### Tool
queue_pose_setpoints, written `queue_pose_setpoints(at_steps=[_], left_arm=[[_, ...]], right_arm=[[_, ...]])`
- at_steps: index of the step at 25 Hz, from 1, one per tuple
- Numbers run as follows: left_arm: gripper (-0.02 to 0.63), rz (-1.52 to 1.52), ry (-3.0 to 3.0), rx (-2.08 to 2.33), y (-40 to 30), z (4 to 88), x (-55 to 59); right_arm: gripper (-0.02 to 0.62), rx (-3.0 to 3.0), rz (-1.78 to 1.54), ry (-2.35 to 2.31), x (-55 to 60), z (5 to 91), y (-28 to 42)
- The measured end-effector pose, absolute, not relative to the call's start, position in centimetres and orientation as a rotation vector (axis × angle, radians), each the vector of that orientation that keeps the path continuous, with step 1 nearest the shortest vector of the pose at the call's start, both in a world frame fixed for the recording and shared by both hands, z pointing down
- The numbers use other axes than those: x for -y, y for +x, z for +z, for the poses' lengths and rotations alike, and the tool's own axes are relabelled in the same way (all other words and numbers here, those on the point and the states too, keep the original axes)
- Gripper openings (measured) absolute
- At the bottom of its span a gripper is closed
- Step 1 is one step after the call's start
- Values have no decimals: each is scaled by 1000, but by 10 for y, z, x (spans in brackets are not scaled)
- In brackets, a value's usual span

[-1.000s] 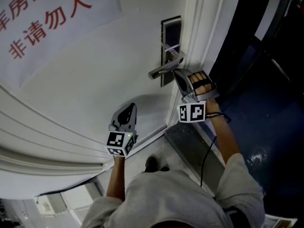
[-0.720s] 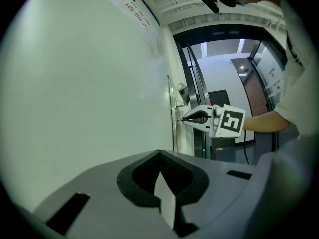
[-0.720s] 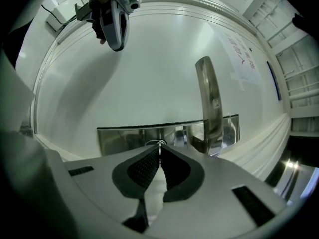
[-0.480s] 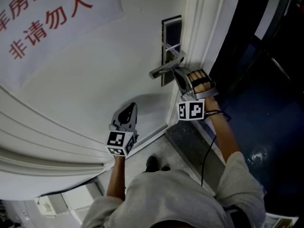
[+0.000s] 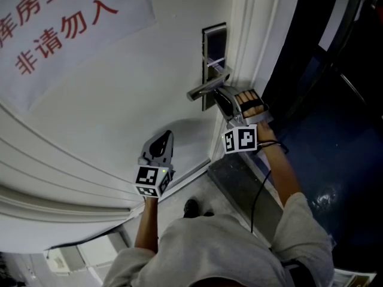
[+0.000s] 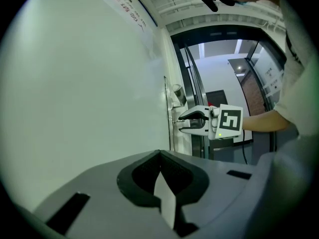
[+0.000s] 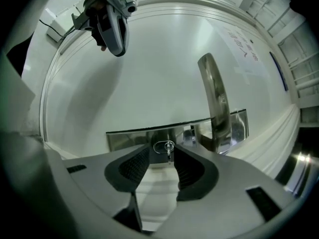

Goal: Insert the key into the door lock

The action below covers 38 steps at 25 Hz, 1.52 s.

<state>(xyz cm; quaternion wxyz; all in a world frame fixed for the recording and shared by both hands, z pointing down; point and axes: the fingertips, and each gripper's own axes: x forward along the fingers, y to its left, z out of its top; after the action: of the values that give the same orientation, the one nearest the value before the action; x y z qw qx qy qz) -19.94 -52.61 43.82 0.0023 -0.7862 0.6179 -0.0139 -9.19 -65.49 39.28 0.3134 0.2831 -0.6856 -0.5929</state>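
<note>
- Right gripper point(image 5: 221, 93) first: we hold it level against the door point(image 5: 119, 106), with its tips at the steel lock plate point(image 5: 214, 43), just beside the lever handle point(image 5: 202, 88).
- Its jaws have just been opening and now stand wide, with the pads clear on both sides.
- We see the key point(image 7: 167, 147) in the right gripper view, seated in the keyhole of the lock plate with its shiny head sticking out toward us.
- The key sits between the two spread pads, right at their tips, and neither pad presses on it.
- In that same view the lever handle rises to the right of the key, and the lock plate runs across behind the jaw tips.
- Our left gripper point(image 5: 163, 137) hangs lower and to the left on the door face, well apart from the lock plate, pointing at bare white panel.
- Its jaws are closed together with nothing between them.
- From the left gripper view we look along the door to the right gripper at the lock plate, its marker cube point(image 6: 230, 121) facing us.
- A paper notice point(image 5: 60, 23) with red characters is fixed to the door, up and to the left of the lock plate.
</note>
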Motion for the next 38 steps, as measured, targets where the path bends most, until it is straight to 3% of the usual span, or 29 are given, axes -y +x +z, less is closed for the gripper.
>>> queue_pose_setpoints(at_steps=[5,15,27,38], left_arm=[[18,-46,-2462,-1938,-198,437,525],[18,-42,-2478,-1907,-187,434,527],[18,-27,-2516,-1853,-168,433,534],[18,-22,-2547,-1827,-158,441,538]], right_arm=[[172,1829,-1552,756,652,392,-88],[165,2112,-1300,915,631,380,-58],[43,2542,-479,1328,610,408,33],[21,2505,-183,1531,578,452,99]])
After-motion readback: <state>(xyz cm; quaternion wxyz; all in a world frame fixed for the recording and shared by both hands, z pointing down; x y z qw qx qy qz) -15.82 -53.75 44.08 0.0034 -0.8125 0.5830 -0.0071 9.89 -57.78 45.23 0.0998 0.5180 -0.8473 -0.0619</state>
